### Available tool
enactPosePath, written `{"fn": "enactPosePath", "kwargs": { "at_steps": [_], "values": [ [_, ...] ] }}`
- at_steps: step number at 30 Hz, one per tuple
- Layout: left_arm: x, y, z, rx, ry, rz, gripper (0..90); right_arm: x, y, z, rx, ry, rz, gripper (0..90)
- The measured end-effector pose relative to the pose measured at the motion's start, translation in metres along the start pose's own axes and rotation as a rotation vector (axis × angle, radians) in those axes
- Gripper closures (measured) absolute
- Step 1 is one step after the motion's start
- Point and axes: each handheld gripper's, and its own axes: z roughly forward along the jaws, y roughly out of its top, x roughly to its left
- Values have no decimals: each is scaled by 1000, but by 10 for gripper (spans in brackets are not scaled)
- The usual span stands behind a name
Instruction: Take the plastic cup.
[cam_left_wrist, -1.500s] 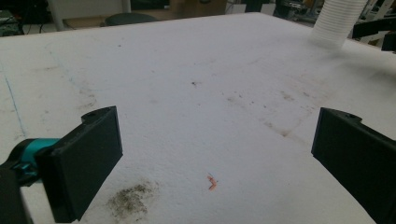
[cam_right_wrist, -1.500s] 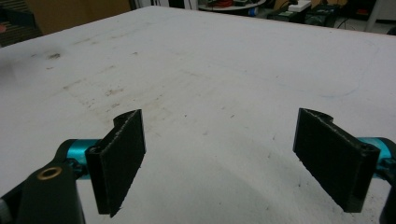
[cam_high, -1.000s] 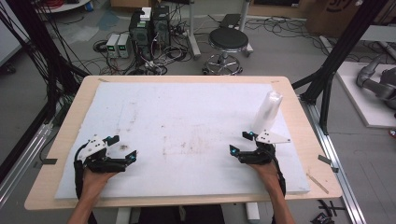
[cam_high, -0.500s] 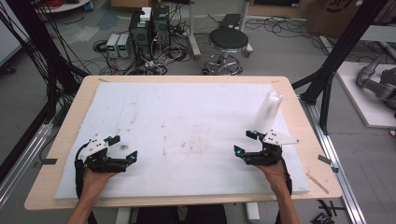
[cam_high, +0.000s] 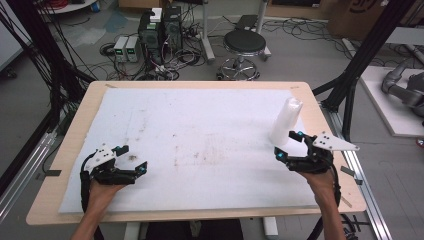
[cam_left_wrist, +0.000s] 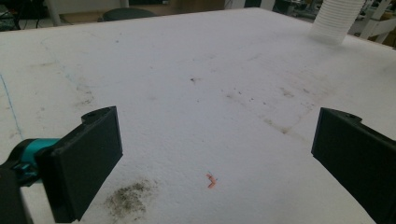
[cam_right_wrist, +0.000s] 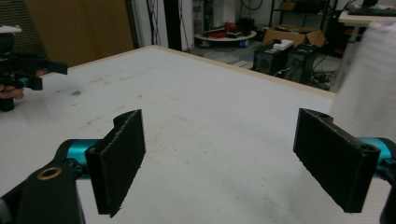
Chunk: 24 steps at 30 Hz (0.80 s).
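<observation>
A tall stack of white plastic cups (cam_high: 286, 120) stands upright on the white foam mat (cam_high: 200, 125), near its right edge. My right gripper (cam_high: 289, 145) hovers just in front of the stack, lifted off the mat, jaws wide apart and empty. In the right gripper view the stack (cam_right_wrist: 369, 84) is a blurred white shape close behind the right jaw, outside the gap of the right gripper (cam_right_wrist: 224, 154). My left gripper (cam_high: 131, 158) rests low at the mat's front left, open and empty. The left gripper (cam_left_wrist: 219, 154) looks across the mat toward the far cup stack (cam_left_wrist: 336, 18).
The mat covers most of a wooden table (cam_high: 320, 115). A dark smudge (cam_left_wrist: 128, 200) and a small red speck (cam_left_wrist: 210, 179) lie on the mat near the left gripper. Beyond the table stand a stool (cam_high: 244, 45), computer boxes (cam_high: 160, 25) and black frame posts (cam_high: 360, 65).
The right hand has risen off the mat and moved forward and right, closer to the cup stack. Its jaws stay equally wide. The left hand has not moved.
</observation>
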Motion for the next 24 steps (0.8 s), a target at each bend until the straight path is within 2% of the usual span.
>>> {"fn": "enactPosePath", "kwargs": {
  "at_steps": [7, 12, 19, 20, 24],
  "values": [
    [0, 0, 1, 3, -1, 3, 17, -19, 30, -19, -6, -80, -4, 143],
    [0, 0, 1, 7, 1, 2, 17, -35, 49, -25, 26, -116, 4, 143],
    [0, 0, 1, 11, 0, 2, 17, -50, 66, -21, 76, -144, -2, 143],
    [-1, 0, 1, 10, 1, 3, 17, -56, 70, -18, 95, -152, 0, 143],
    [-1, 0, 1, 10, 1, 4, 17, -64, 77, -11, 124, -156, 5, 142]
  ]
}}
